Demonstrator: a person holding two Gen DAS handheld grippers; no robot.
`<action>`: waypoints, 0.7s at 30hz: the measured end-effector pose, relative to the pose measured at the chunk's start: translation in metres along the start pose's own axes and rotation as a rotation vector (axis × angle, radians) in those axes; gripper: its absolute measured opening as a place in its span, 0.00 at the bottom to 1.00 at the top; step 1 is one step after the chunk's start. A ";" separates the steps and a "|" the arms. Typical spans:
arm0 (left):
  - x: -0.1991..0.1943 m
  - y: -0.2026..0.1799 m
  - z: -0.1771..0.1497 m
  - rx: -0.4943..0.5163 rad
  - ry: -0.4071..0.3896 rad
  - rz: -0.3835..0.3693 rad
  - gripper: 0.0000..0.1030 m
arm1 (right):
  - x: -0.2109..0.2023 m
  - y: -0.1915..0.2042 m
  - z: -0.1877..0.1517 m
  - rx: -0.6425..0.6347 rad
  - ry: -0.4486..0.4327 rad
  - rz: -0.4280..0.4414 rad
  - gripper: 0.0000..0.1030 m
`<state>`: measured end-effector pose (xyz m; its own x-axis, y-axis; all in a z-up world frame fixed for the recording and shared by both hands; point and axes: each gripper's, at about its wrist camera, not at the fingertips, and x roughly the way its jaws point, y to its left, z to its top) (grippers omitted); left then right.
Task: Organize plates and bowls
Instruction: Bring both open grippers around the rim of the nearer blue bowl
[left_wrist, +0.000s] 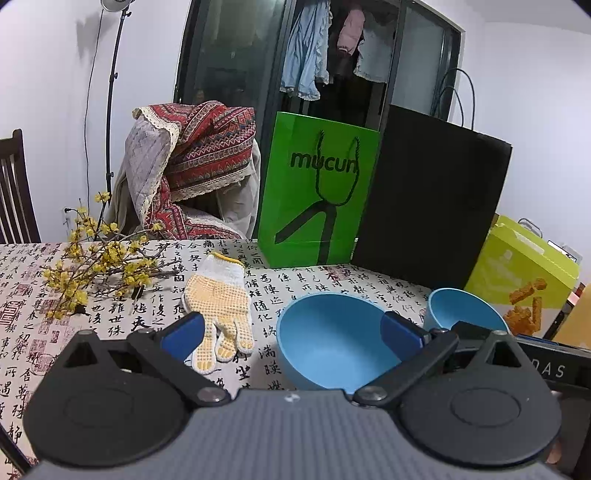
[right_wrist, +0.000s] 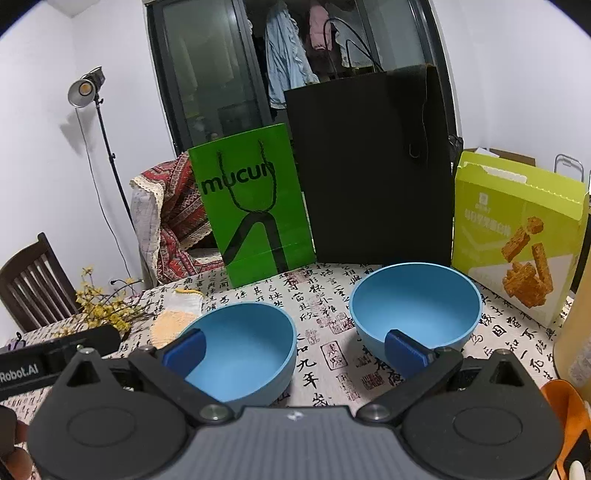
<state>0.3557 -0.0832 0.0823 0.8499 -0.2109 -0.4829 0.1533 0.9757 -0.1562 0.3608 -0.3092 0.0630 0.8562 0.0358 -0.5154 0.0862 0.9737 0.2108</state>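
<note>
Item: two blue bowls, near bowl (right_wrist: 243, 350), far bowl (right_wrist: 415, 302) at my 1 o'clock. Left gripper (left_wrist: 291, 332) and right gripper (right_wrist: 295, 349) spread, empty. I pinch one rim squarely, nest it level.

Left wrist view: far bowl (left_wrist: 458, 310) partly hidden behind the gripper's right finger (left_wrist: 400, 334). Right wrist view: orange object (right_wrist: 570, 424) cut off at right edge, unidentifiable; glove (right_wrist: 177, 317) largely hidden behind near bowl (right_wrist: 243, 350).

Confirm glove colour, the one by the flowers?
White knit glove with yellow grip dots and a yellow cuff edge. Clearest in the left wrist view.
</note>
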 end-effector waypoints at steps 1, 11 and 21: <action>0.003 0.001 0.002 -0.001 0.004 0.001 1.00 | 0.003 0.000 0.001 0.005 0.001 -0.002 1.00; 0.032 0.004 0.016 -0.033 0.025 0.010 1.00 | 0.026 -0.002 0.012 0.028 -0.002 -0.030 1.00; 0.065 0.010 0.021 -0.074 0.057 0.024 1.00 | 0.051 -0.008 0.027 0.100 -0.022 -0.047 1.00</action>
<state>0.4232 -0.0861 0.0670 0.8227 -0.1926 -0.5349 0.0941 0.9740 -0.2060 0.4172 -0.3215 0.0571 0.8608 -0.0156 -0.5087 0.1760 0.9470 0.2688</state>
